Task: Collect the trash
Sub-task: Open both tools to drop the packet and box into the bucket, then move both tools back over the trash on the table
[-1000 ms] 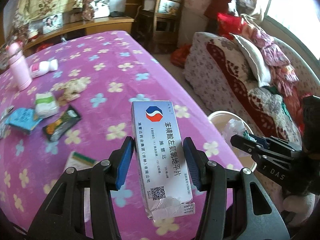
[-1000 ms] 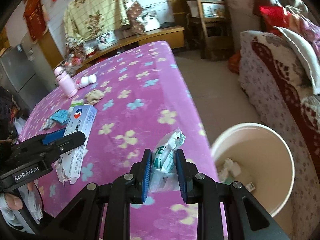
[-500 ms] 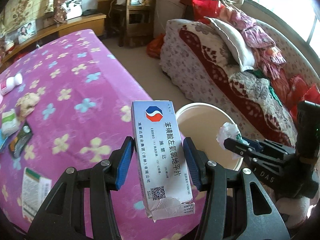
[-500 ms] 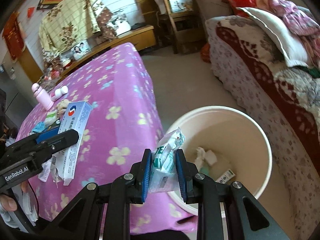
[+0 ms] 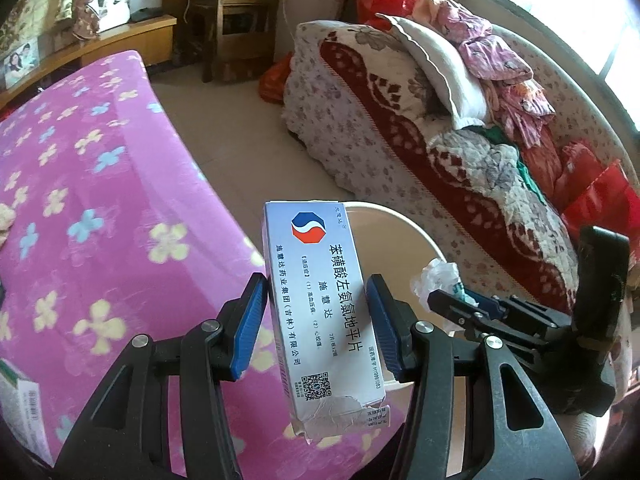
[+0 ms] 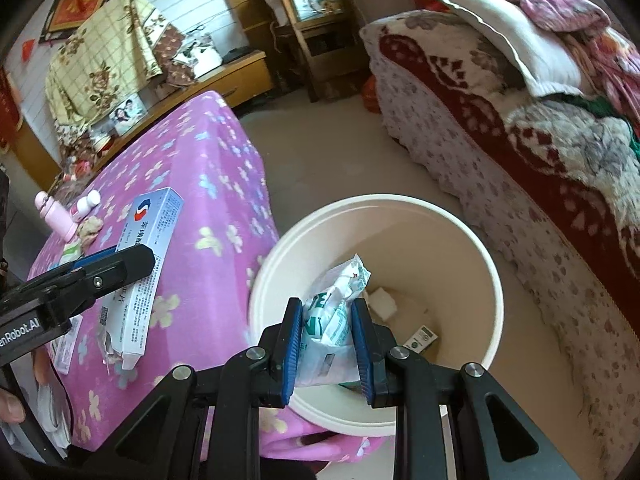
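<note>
The sofa [image 6: 520,152], heaped w/ quilts & a pillow, fills the right side; the desk [image 5: 100,208] under a pink flowered cloth fills the left, w/ bare floor between them. A cream bin [image 6: 494,292] stands on the floor just beside the desk's edge, btwn desk & sofa, w/ a few scraps & a small carton at its bottom. Both tools tilt steeply down & forward. The left tool [image 5: 316,320] is held over the desk edge next to the bin rim, its blue pads clamped on the long sides of a white medicine box [image 5: 320,304] w/ a red-blue logo; the box runs lengthwise along the fingers, torn flap end nearest the camera, far end reaching over the bin rim in the left wrist view. The right tool [image 6: 326,340] is held over the bin's near-left rim, pads nearly closed & pinching a crumpled white-green wrapper [image 6: 336,304], which sticks up above the fingertips over the bin opening. In the right wrist view a thumb [image 6: 10,408] shows at the far left edge beneath the left tool. Farther back on the desk: a pink bottle [image 6: 54,214], a small white bottle [image 6: 86,204] & a crumpled wad [image 6: 90,228] close together; another small carton [image 5: 20,408] lies near the desk's near corner.
</note>
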